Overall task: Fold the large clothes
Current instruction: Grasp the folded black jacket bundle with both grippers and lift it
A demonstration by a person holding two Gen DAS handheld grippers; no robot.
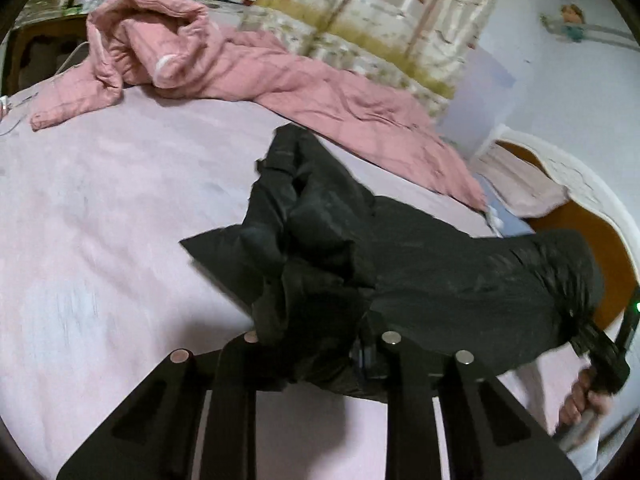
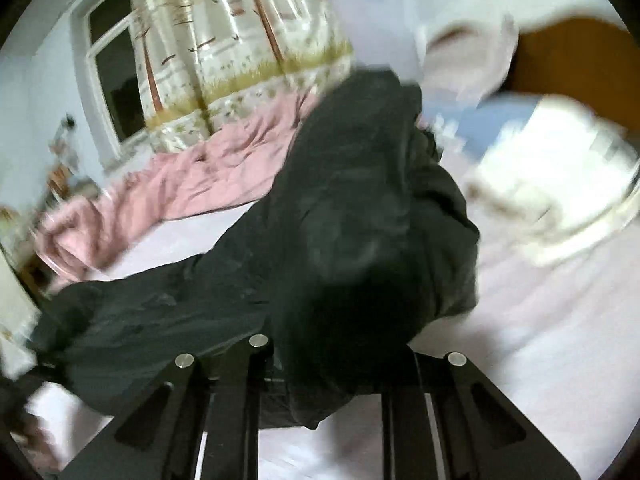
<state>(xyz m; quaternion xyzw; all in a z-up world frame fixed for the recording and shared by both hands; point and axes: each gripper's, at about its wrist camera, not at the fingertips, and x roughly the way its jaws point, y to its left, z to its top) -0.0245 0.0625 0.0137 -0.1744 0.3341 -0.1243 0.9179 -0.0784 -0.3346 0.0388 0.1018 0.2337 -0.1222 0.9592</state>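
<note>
A black padded jacket (image 1: 400, 264) hangs stretched above the pale pink bed sheet (image 1: 100, 220). My left gripper (image 1: 320, 340) is shut on a bunched part of the jacket. My right gripper (image 1: 604, 356) shows at the far right of the left wrist view, holding the jacket's other end. In the right wrist view the jacket (image 2: 340, 240) fills the middle and drapes over my right gripper (image 2: 332, 344), which is shut on it; the fingertips are hidden under cloth.
A crumpled pink quilt (image 1: 240, 68) lies across the far side of the bed and also shows in the right wrist view (image 2: 192, 176). A patterned curtain (image 2: 240, 52) and window (image 2: 116, 68) stand behind. A headboard (image 1: 592, 224) and pillows (image 2: 552, 168) are at the right.
</note>
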